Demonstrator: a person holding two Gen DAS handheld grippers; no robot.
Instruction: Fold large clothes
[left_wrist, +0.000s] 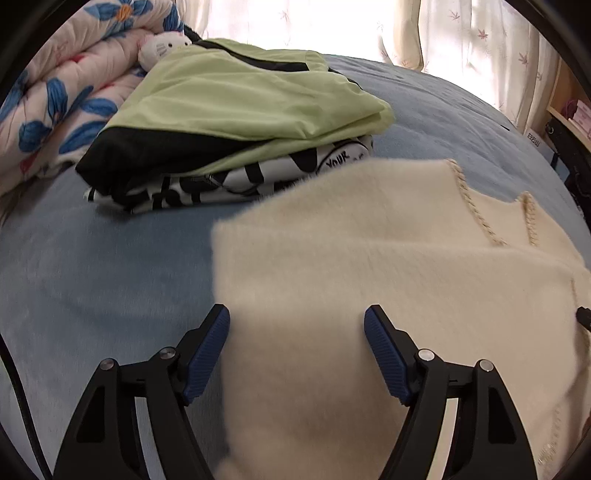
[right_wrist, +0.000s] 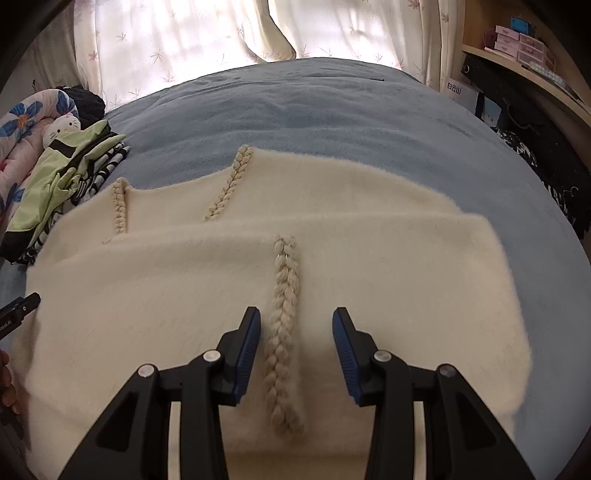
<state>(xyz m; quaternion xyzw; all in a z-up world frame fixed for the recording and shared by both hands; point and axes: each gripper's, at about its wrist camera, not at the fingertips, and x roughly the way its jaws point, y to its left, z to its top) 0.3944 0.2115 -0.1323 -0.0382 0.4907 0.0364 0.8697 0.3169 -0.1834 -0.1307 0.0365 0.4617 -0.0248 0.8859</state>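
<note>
A cream fuzzy garment (left_wrist: 369, 240) lies folded flat on the blue bed cover (left_wrist: 92, 277). My left gripper (left_wrist: 297, 312) hovers open over its left edge, blue pads wide apart and off the cloth. In the right wrist view the same garment (right_wrist: 184, 295) shows braided cream trim (right_wrist: 282, 332) running between the jaws of my right gripper (right_wrist: 296, 313). That gripper is open too, its pads standing clear on either side of the braid. A fingertip of the left gripper (right_wrist: 22, 304) shows at the garment's left edge.
A stack of folded clothes (left_wrist: 240, 96), green and black on top of black-and-white print, sits at the back left. Behind it are a floral quilt (left_wrist: 55, 92) and a white plush toy (left_wrist: 162, 46). Curtains (right_wrist: 184, 37) hang beyond the bed; a shelf (right_wrist: 524, 48) stands at right.
</note>
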